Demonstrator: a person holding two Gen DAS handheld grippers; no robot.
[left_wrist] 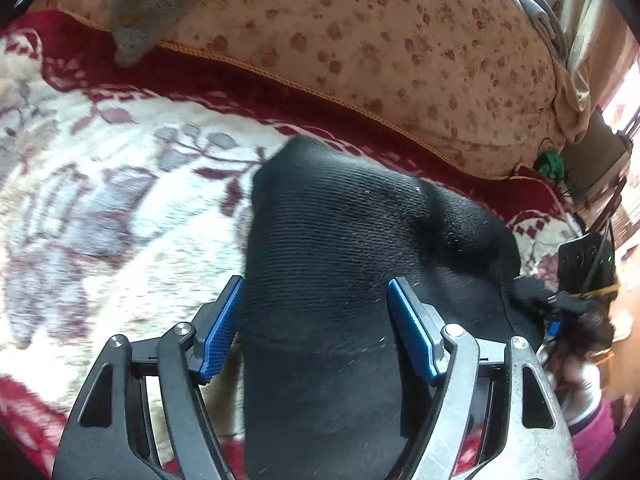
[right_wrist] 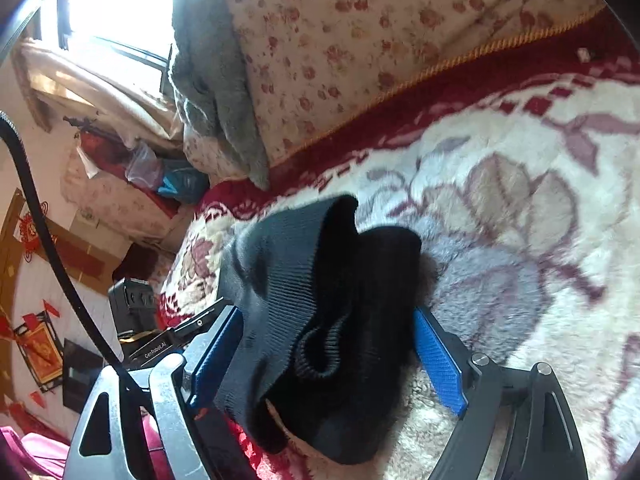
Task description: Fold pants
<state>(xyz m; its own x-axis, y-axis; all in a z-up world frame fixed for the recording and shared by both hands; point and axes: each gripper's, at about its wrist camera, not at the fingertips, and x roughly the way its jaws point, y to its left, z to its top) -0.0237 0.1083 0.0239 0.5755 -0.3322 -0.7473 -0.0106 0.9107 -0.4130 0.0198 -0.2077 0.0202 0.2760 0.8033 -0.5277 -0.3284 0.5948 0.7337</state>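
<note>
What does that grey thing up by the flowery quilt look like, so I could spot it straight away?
Find the big cream quilt with small red flowers, heaped behind the red and cream blanket. Over its end near the window hangs a grey cloth, its tip coming down to the blanket's red border. It is the only plain, fuzzy grey piece; the pants in front are black and ribbed.

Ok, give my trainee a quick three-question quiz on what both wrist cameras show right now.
1. True or false: the black pants lie on a bare wooden floor.
2. What lies between the left gripper fingers? A) grey towel B) black knit fabric C) nothing
3. What hangs over the floral quilt in the right wrist view?

Key:
1. False; they lie on the cream and red floral blanket.
2. B; the blue pads stand apart with the fabric between them.
3. A grey cloth, draped down its edge.
</note>
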